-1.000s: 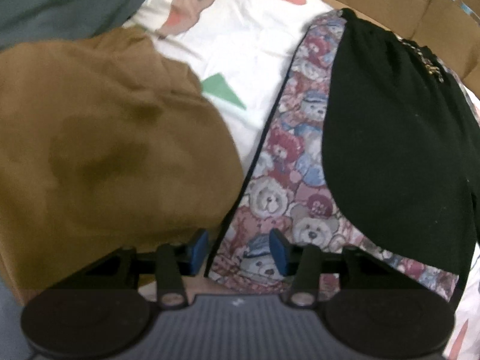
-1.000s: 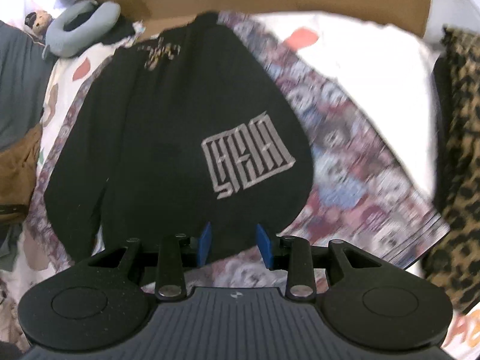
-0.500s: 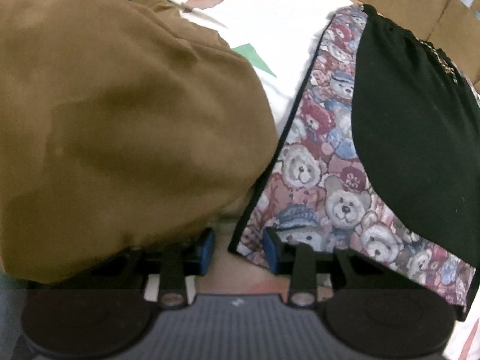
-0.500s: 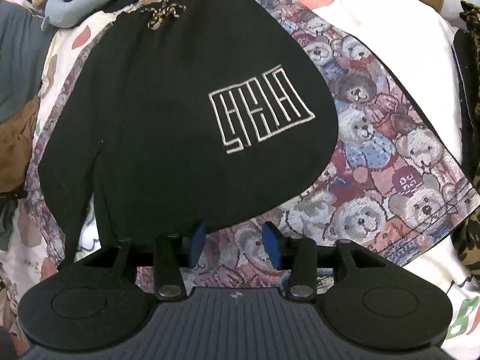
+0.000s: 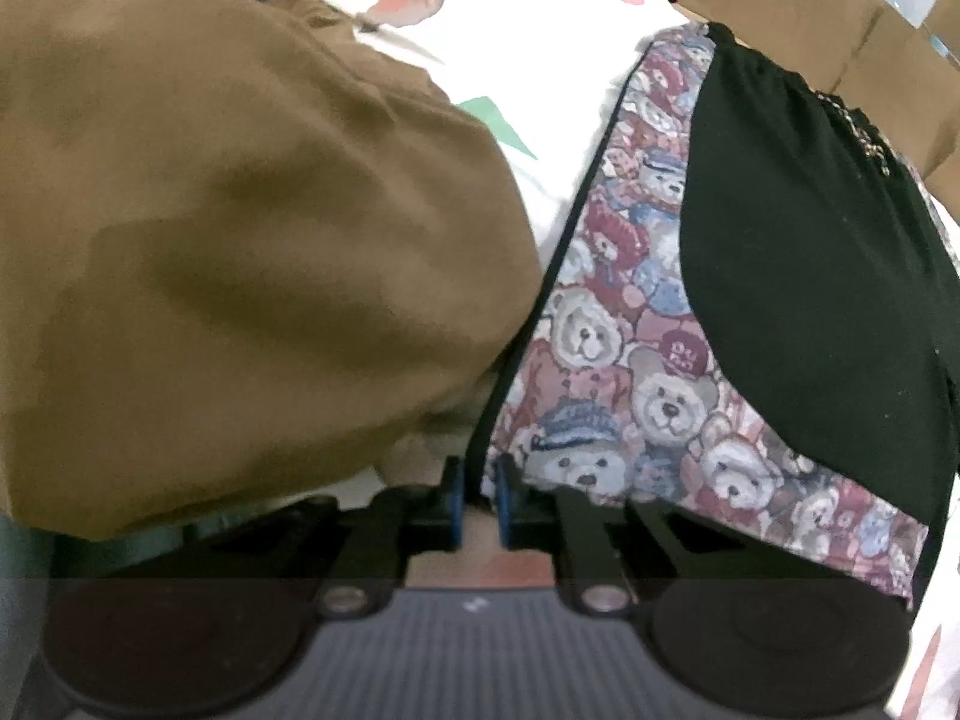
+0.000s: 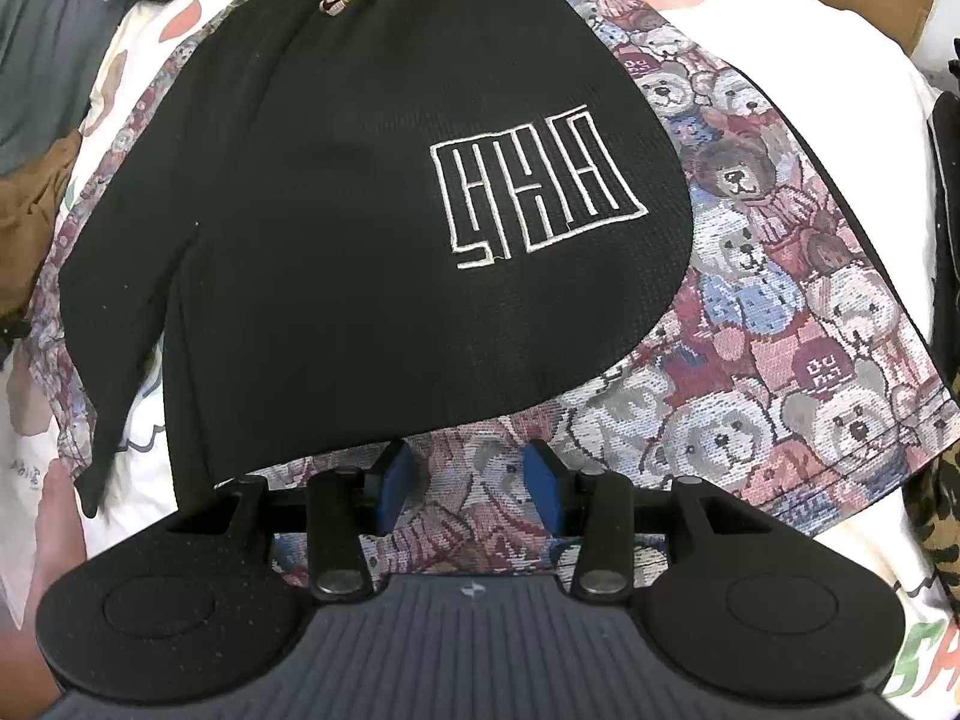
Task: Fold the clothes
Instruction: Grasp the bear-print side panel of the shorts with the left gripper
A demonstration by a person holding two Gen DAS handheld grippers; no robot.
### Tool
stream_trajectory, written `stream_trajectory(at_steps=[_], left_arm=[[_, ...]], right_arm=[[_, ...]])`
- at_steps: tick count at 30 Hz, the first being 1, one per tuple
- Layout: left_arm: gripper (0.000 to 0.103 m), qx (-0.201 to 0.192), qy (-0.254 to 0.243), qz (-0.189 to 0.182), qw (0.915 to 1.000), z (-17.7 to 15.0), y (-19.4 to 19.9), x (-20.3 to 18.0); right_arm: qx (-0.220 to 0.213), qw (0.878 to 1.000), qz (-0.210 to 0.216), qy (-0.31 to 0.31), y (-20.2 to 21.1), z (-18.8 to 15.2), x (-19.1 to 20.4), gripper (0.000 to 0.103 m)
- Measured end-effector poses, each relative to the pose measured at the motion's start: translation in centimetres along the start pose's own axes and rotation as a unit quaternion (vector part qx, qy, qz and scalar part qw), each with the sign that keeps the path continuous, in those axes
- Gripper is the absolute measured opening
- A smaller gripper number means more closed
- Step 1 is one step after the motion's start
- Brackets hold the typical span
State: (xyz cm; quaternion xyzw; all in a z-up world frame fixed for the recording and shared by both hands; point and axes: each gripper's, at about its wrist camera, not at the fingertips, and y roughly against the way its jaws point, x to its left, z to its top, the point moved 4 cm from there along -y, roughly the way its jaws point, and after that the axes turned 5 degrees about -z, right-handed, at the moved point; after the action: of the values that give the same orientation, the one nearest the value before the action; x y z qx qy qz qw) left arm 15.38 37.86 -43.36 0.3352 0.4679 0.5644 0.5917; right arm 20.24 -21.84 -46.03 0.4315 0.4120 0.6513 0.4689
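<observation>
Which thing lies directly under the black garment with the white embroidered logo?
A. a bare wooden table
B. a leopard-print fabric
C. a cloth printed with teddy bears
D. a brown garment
C: in the right wrist view the black garment lies spread on the teddy-bear cloth, which shows around its right and lower edges.

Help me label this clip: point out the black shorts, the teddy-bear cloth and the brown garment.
black shorts [image 6: 336, 228]: right wrist view, middle of the front panel.
teddy-bear cloth [image 6: 798, 360]: right wrist view, bare patch right of the shorts.
brown garment [image 5: 240, 252]: left wrist view, centre of the heap.
</observation>
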Motion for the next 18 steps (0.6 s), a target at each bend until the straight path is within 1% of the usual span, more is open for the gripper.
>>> stream_trajectory(at_steps=[2, 4, 7, 9, 10, 12, 13, 16, 18], left_arm=[[0.021, 0.003, -0.001, 0.002, 1.0000, 0.0, -0.4, 0.3], [0.025, 0.001, -0.003, 0.003, 1.0000, 0.0, -0.7, 0.4], [0.025, -0.003, 0.001, -0.003, 1.0000, 0.0, -0.9, 0.7], [0.026, -0.001, -0.012, -0.002, 0.9999, -0.1, -1.0, 0.7], [0.025, 0.001, -0.016, -0.002, 0.9999, 0.0, -1.0, 0.5], [0.017, 0.004, -0.024, 0.000, 0.9997, 0.1, -1.0, 0.3], [0.012, 0.005, -0.029, 0.001, 0.9996, 0.2, -0.9, 0.2], [0.008, 0.010, -0.040, 0.003, 0.9991, 0.4, -0.9, -0.2], [0.007, 0.010, -0.034, 0.001, 0.9994, 0.6, -0.1, -0.5]], right_arm=[[-0.001, 1.000, 0.001, -0.001, 0.0, 0.0, 0.0, 0.049], [-0.001, 1.000, 0.001, -0.001, 0.0, 0.0, 0.0, 0.049], [-0.002, 1.000, 0.002, -0.002, 0.0, -0.1, -0.2, 0.049], [-0.003, 1.000, 0.003, -0.004, 0.1, -0.2, -0.3, 0.049], [-0.003, 1.000, 0.003, -0.004, 0.1, -0.3, -0.3, 0.049], [-0.004, 1.000, 0.003, -0.004, 0.1, -0.5, -0.4, 0.049], [-0.003, 1.000, 0.002, -0.004, 0.2, -0.5, -0.4, 0.049], [-0.005, 1.000, 0.005, -0.003, 0.5, -0.3, -0.2, 0.049], [-0.009, 1.000, 0.008, 0.000, 0.9, -0.3, -0.1, 0.048]])
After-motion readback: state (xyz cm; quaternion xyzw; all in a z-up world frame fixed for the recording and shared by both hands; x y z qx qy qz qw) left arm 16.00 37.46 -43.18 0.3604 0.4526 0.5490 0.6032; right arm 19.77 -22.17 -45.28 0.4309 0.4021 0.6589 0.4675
